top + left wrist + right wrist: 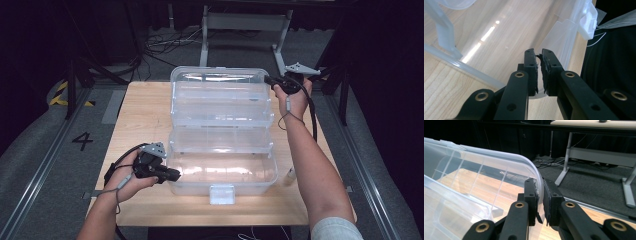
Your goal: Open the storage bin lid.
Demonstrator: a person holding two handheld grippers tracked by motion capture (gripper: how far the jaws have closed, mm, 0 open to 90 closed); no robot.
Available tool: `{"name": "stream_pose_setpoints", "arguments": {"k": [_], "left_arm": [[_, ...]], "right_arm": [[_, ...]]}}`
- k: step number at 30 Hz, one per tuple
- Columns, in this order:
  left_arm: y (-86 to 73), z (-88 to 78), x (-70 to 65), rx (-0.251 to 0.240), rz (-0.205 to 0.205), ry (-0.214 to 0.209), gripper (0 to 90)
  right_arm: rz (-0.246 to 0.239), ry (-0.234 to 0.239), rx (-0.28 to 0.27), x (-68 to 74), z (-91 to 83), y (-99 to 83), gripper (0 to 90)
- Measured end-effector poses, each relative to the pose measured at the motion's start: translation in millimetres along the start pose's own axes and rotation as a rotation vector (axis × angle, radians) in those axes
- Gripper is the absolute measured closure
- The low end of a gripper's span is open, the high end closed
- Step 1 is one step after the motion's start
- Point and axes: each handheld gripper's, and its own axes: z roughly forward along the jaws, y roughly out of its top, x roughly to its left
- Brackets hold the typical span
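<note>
While the high view is looking down on the wooden table, the clear plastic organizer box is lying open at its middle, long axis running away from the person, latch facing them and lid folded out toward the far edge. The left gripper is meeting the box's near-left wall; the right gripper is meeting the lid's far-right corner.

Along the left gripper view, the jaws are pinching the thin clear wall.

Along the right gripper view, the jaws are clamping the lid's curved rim.
</note>
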Motion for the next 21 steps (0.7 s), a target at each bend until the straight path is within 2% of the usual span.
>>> {"name": "stream_pose_setpoints", "arguments": {"k": [21], "left_arm": [[-0.1, 0.4, 0.3, -0.001, 0.0, -0.005, 82.8]], "right_arm": [[0.014, -0.009, 0.046, -6.8, 18.7, -8.5, 81.9]]}}
